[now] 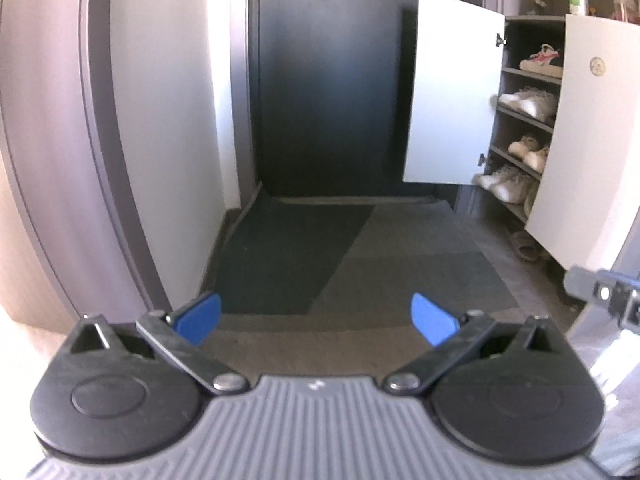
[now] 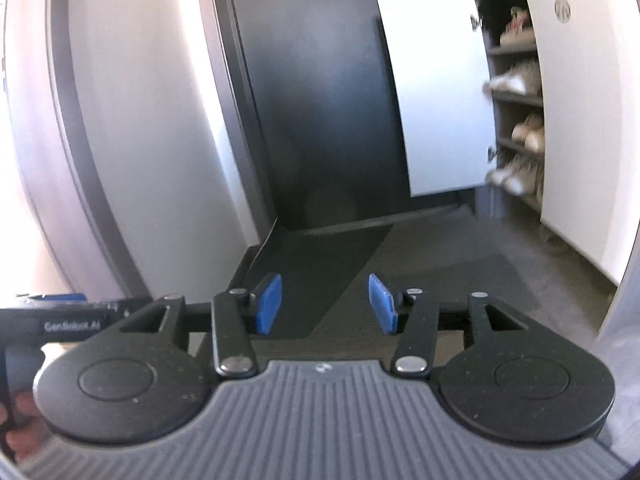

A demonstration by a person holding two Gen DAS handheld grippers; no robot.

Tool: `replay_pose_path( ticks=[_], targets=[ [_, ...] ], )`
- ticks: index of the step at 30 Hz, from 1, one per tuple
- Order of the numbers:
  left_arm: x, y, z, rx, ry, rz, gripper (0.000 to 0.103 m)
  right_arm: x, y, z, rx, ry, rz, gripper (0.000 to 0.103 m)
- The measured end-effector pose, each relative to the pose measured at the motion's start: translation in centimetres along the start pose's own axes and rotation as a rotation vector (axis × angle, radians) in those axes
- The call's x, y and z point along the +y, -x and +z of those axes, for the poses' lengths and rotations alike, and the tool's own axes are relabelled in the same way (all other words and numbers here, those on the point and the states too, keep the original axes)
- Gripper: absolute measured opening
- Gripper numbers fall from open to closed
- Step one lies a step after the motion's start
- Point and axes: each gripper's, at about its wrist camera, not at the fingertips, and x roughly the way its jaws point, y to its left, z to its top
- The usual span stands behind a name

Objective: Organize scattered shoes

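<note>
Reading "GenRobot.AI" in white on the dark body of the left tool (image 2: 60, 326) at the right wrist view's left edge. Showing shoes on the open cabinet's (image 1: 532, 20) grey shelves: a pink-and-white pair (image 1: 541, 59) on the top shelf, fluffy white ones (image 1: 528, 102) below, cream ones (image 1: 528, 148) lower, white sneakers (image 1: 506, 184) lowest, toes poking out past the shelf edges. Lying under the cabinet on the floor, a brownish slipper (image 1: 524, 246). Hanging open, two smooth white doors (image 1: 452, 92). Covering the floor, a dark ribbed mat (image 1: 300, 256). Spreading wide and gripping nothing, the left tool (image 1: 316, 320), blue pads bare. Standing partly open and empty, the right tool (image 2: 326, 304).
</note>
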Motion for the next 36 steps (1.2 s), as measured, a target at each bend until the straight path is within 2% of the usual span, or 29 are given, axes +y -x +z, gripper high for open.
replay_pose_path(
  ticks=[4,8,9,12,16,20,36],
  targets=[
    [-0.2,-0.1,-0.3,-0.013,0.001,0.04,0.103,0.4,0.8,0.0,-0.024,0.018,0.017,0.055],
    [-0.4,0.1,-0.7,-0.017,-0.001,0.054,0.103,0.5,1.7,-0.1,-0.067,0.039,0.001,0.08],
    [-0.4,0.1,-0.7,-0.015,0.003,0.054,0.103,0.5,1.8,-0.2,-0.073,0.042,0.003,0.09],
    [-0.4,0.0,-0.7,-0.016,0.023,0.055,0.103,0.3,2.0,-0.2,-0.07,0.023,0.026,0.103],
    [-0.6,-0.3,-0.6,-0.011,0.026,0.052,0.103,0.2,2.2,-0.3,-0.095,0.018,-0.02,0.103],
    [-0.9,-0.7,-0.6,-0.001,0.015,0.049,0.103,0.0,2.1,-0.3,-0.095,-0.007,-0.002,0.103],
    [-0.7,-0.8,-0.8,0.012,0.019,0.038,0.103,0.5,1.5,-0.7,-0.054,0.026,-0.004,0.103]
  ],
)
